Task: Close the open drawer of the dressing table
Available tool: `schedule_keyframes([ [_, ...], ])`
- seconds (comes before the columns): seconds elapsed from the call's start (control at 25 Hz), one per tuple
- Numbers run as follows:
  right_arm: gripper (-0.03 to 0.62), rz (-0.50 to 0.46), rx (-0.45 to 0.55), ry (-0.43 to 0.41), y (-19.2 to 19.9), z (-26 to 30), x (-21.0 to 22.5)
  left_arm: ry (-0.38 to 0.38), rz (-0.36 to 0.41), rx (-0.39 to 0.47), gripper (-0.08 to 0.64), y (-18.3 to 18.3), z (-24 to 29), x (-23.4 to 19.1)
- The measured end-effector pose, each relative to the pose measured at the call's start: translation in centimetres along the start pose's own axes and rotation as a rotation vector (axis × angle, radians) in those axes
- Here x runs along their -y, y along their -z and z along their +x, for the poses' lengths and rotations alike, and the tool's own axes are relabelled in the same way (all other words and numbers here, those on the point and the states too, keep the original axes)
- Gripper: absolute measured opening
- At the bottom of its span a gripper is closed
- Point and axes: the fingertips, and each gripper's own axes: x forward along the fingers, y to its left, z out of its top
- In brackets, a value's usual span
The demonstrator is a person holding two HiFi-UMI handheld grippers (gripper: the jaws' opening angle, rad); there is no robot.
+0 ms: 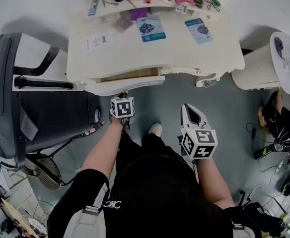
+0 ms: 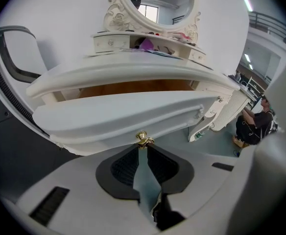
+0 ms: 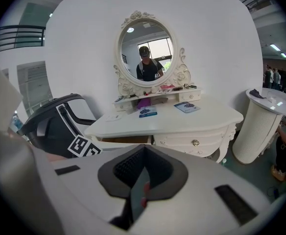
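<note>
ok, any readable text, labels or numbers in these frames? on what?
No legible text.
Left blue card on the dressing table: print too small.
Right blue card: too small.
White sheet: too small.
Left marker cube, right marker cube: patterns, no words.

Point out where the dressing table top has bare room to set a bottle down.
Bare: the front strip of the tabletop, between the left blue booklet, the right blue booklet and the front edge; also the gap between the white card and the left blue booklet. Crowded: the back shelf, strewn with cosmetics and scissors.
</note>
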Motion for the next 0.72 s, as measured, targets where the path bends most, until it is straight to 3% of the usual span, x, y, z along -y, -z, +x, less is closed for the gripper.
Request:
schedule_keyframes([
  [0.2,0.009,0.021,-0.006,0.038,0.2,0.1,1.0,-0.005,0.041,0.033,0.063,-2.2,1.4,-0.6],
  [0.52,0.009,0.048,-0.017,0.093,0.5,0.0,1.6,0.008,0.027,0.087,0.063,-6.4,3.6,-1.5],
  [0.72,0.009,0.065,0.001,0.13,-0.1,-0.5,1.1,0.046,0.037,0.085,0.063,-6.6,3.8,-1.4],
])
